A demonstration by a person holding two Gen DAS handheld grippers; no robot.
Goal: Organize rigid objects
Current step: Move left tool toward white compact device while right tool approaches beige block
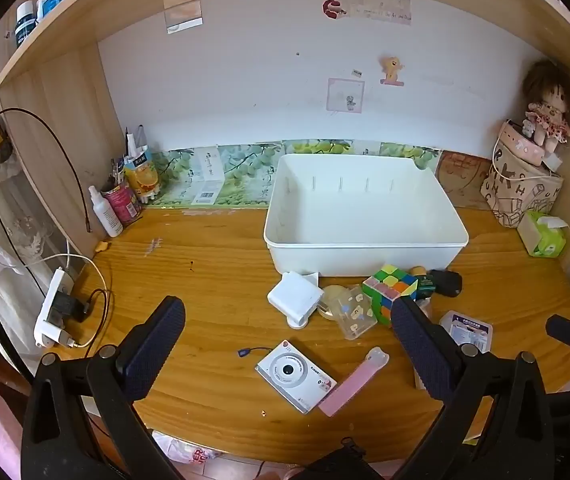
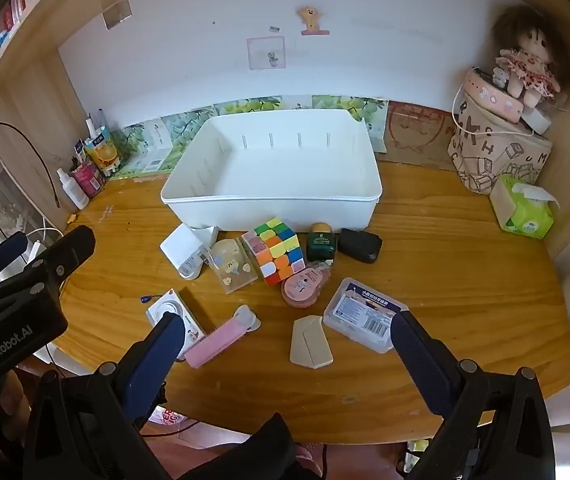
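Observation:
An empty white bin (image 1: 365,236) (image 2: 273,200) stands at the back of the wooden desk. In front of it lie a white charger (image 2: 183,250), a clear box (image 2: 233,266), a colour cube (image 2: 277,254) (image 1: 389,284), a green bottle (image 2: 321,244), a black case (image 2: 360,245), a pink tape dispenser (image 2: 303,286), a labelled clear case (image 2: 365,316), a beige card (image 2: 311,342), a pink comb (image 1: 353,386) (image 2: 221,340) and a white camera (image 1: 295,376). My left gripper (image 1: 289,316) hangs open above the camera. My right gripper (image 2: 285,328) is open over the beige card.
A power strip (image 1: 51,312) with cables lies at the desk's left edge. Bottles and a pen cup (image 1: 123,200) stand in the back left corner. A printed bag with a doll (image 2: 497,148) and a green tissue pack (image 2: 527,212) fill the back right.

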